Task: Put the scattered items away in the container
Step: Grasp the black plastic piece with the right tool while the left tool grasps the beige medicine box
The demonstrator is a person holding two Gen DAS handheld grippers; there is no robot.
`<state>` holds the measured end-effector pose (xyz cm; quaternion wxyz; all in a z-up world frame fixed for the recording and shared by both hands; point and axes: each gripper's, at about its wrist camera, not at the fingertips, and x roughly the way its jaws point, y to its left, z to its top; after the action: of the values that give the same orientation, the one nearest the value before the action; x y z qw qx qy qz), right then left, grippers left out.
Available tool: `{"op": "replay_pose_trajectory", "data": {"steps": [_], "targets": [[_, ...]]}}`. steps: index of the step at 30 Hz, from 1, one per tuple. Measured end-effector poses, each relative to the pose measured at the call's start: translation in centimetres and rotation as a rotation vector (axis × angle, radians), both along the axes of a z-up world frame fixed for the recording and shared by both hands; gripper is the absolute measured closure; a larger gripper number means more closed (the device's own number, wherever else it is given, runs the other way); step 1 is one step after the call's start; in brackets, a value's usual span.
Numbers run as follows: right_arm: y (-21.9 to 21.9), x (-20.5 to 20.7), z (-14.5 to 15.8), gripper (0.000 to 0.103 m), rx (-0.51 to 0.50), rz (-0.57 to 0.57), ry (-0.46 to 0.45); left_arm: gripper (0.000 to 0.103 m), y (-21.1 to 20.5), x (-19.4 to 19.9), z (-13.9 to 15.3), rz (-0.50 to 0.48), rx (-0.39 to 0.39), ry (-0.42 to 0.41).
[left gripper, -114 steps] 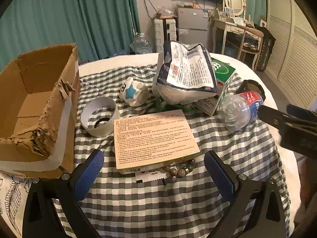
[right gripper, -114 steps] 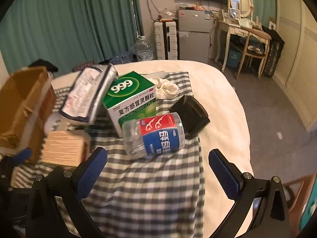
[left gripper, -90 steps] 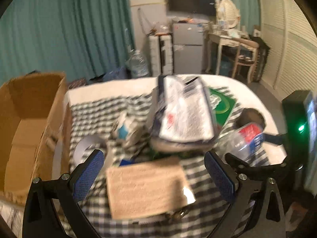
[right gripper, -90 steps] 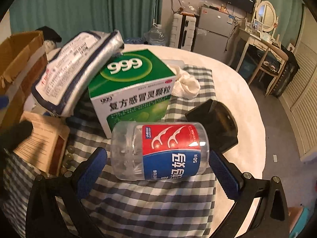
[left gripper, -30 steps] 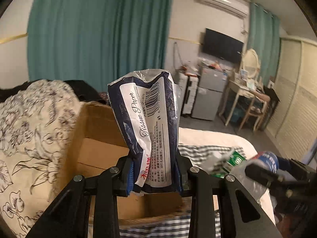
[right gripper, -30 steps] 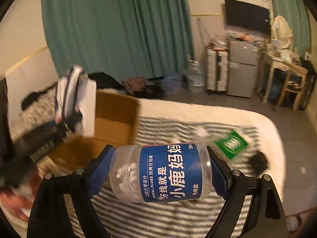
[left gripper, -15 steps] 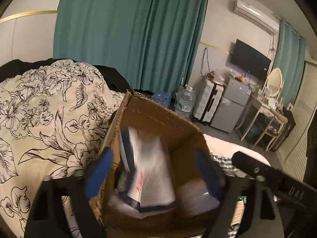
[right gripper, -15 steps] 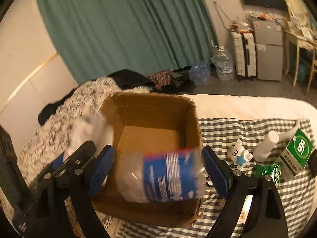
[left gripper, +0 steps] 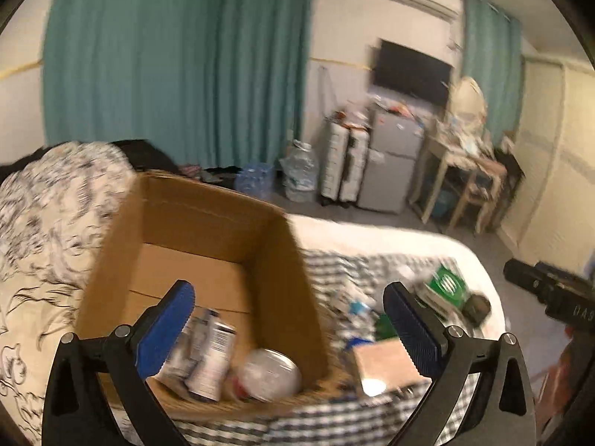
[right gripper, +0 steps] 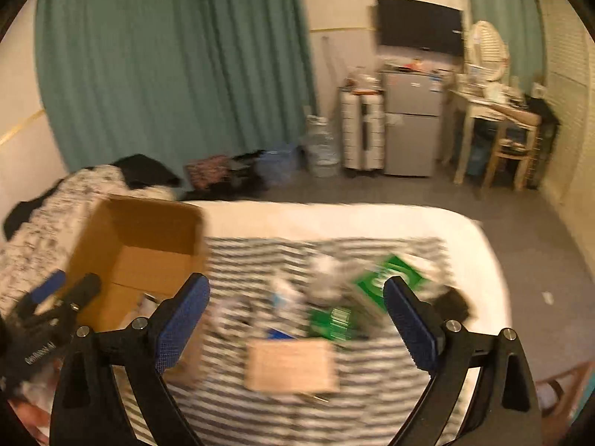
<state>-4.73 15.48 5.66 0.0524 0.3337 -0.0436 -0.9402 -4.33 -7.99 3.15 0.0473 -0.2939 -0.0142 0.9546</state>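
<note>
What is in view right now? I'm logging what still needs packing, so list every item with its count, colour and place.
cardboard box: one, brown, left of the checked cloth.
tissue pack: one, navy and white, inside the box.
floss jar: one, clear, inside the box.
green box: one, green and white, far right on the cloth.
tan box: one, beige, near edge of the cloth.
black case: one, black, right of the green box.
checked cloth: one, grey and white, on the bed.
left gripper: open, blue pads.
right gripper: open, blue pads.

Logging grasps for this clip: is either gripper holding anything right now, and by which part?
Nothing is held. The left gripper and right gripper are both open and empty; the tissue pack and floss jar lie in the box.
</note>
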Motion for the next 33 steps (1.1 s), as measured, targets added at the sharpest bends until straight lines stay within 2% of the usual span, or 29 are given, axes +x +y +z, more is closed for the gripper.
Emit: {"op": "replay_pose_trajectory", "data": {"steps": [2, 4, 7, 10, 12, 16, 20, 23, 28, 33], "targets": [[3.0, 1.2, -0.8, 0.008, 0.018, -0.038, -0.019, 0.0, 3.0, 0.4, -1.4, -0.092, -0.026, -0.024], [5.8, 2.3, -1.9, 0.008, 0.033, -0.061, -0.041, 0.0, 6.2, 0.9, -3.0, -0.198, -0.085, -0.038], [9.3, 3.0, -3.3, 0.008, 0.03, -0.086, -0.071, 0.0, 10.7, 0.6, -5.7, -0.365, -0.242, -0.068], [12.4, 2.4, -4.3, 0.008, -0.062, -0.092, -0.091, 0.0, 13.7, -0.5, -8.1, -0.505, -0.37, -0.114], [13.6, 1.6, -4.8, 0.008, -0.107, -0.085, -0.101, 0.0, 14.9, -1.4, -9.5, -0.562, -0.419, -0.148], [15.2, -0.6, -6.3, 0.007, -0.112, -0.074, -0.101, 0.0, 15.6, -3.2, -11.7, -0.581, -0.425, -0.212], [16.8, -4.0, -9.5, 0.007, -0.1, -0.07, -0.148, 0.0, 16.3, -3.8, -13.9, -0.653, -0.482, -0.235], [17.3, -6.3, -12.2, 0.007, -0.051, -0.056, -0.19, 0.0, 16.8, -4.4, -15.4, -0.698, -0.508, -0.259], [17.5, -8.4, -16.1, 0.007, 0.106, -0.053, -0.206, 0.0, 17.1, -5.4, -17.5, -0.703, -0.558, -0.302], [17.1, -9.6, -17.9, 0.007, 0.151, -0.033, -0.187, 0.0, 17.3, -5.7, -18.7, -0.701, -0.6, -0.293]]}}
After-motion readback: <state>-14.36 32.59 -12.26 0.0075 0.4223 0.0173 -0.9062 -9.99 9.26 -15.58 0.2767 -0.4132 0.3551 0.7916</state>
